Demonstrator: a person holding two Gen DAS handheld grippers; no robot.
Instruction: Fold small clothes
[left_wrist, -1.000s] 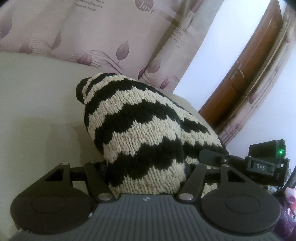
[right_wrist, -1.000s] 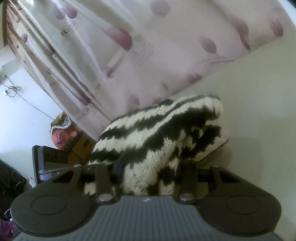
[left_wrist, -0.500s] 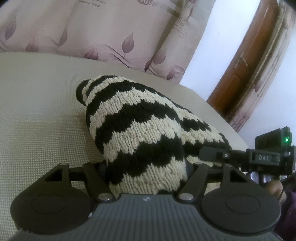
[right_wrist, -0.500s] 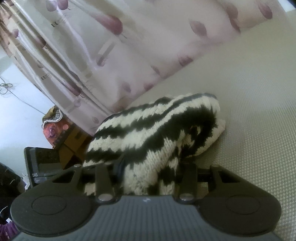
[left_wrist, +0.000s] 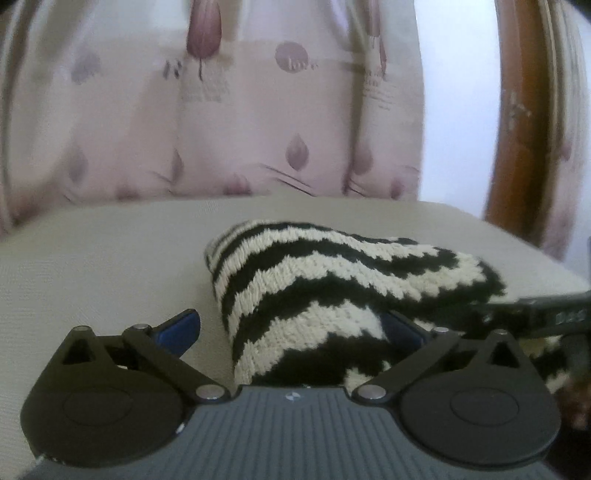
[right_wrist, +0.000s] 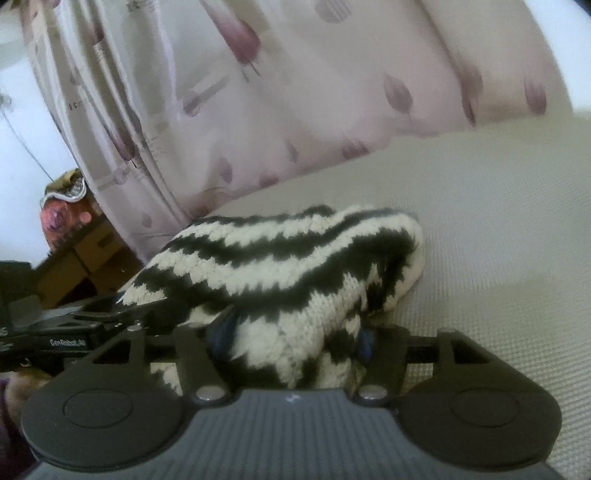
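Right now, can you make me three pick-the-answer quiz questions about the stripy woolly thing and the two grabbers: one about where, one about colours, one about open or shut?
1. Where does the knitted garment lie?
A. on the pale cushion
B. hanging on the curtain
C. in a box

2. What colours are its stripes?
A. red and blue
B. black and cream
C. green and white

3. How is the left gripper?
A. shut tight on the knit
B. out of sight
C. open, its left finger clear of the knit

Answers:
1. A: the left wrist view shows it resting on the cushion, in front of the curtain.
2. B: zigzag black and cream bands show in both views.
3. C: the blue pad stands apart from the wool, while the right gripper pinches it.
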